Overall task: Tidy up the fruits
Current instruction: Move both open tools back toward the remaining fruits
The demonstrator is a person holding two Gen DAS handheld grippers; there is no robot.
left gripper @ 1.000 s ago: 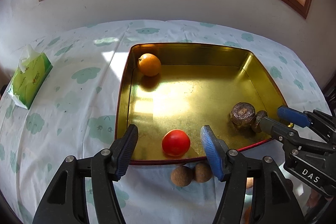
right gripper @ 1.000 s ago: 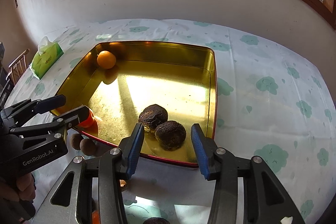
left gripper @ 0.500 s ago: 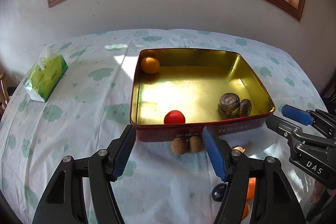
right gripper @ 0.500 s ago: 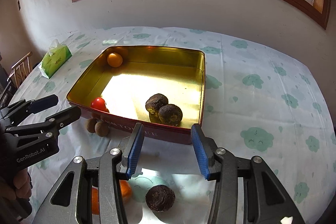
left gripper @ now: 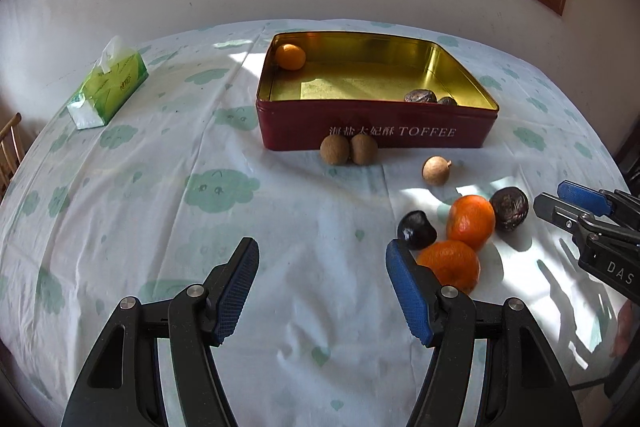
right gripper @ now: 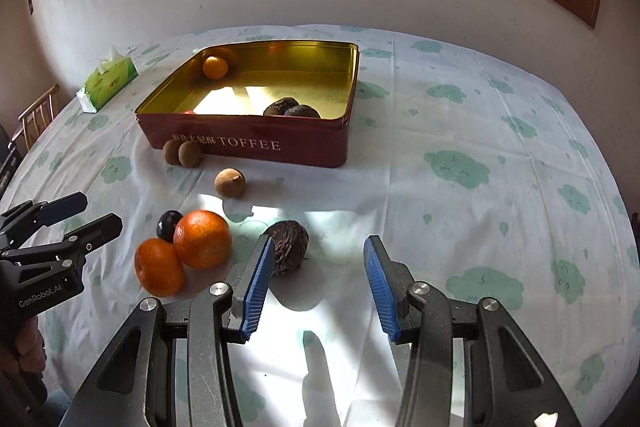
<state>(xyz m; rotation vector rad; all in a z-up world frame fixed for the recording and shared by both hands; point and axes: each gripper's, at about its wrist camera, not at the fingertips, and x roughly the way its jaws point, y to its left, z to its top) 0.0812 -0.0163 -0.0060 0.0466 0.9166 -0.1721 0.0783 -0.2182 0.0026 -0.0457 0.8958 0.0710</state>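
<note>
A red toffee tin (left gripper: 376, 131) (right gripper: 256, 143) with a gold inside holds an orange (left gripper: 290, 57), two dark wrinkled fruits (right gripper: 292, 109) and a sliver of red fruit (right gripper: 187, 112). On the cloth in front lie three brown longans (left gripper: 348, 149) (right gripper: 230, 182), two oranges (left gripper: 470, 221) (right gripper: 202, 239), a black plum (left gripper: 416, 229) and a dark wrinkled fruit (right gripper: 290, 247). My left gripper (left gripper: 322, 279) is open and empty, left of the loose fruit. My right gripper (right gripper: 318, 279) is open and empty, its left finger beside the wrinkled fruit.
A green tissue pack (left gripper: 108, 89) (right gripper: 108, 81) lies at the table's far left. A wooden chair (right gripper: 34, 115) stands past the left edge. The wall and window run behind the table. The cloud-print tablecloth (right gripper: 480, 167) covers the table.
Both grippers have pulled back from over the tin and sit lower, near the table's front. The loose fruit on the cloth has come into view. Both stay open.
</note>
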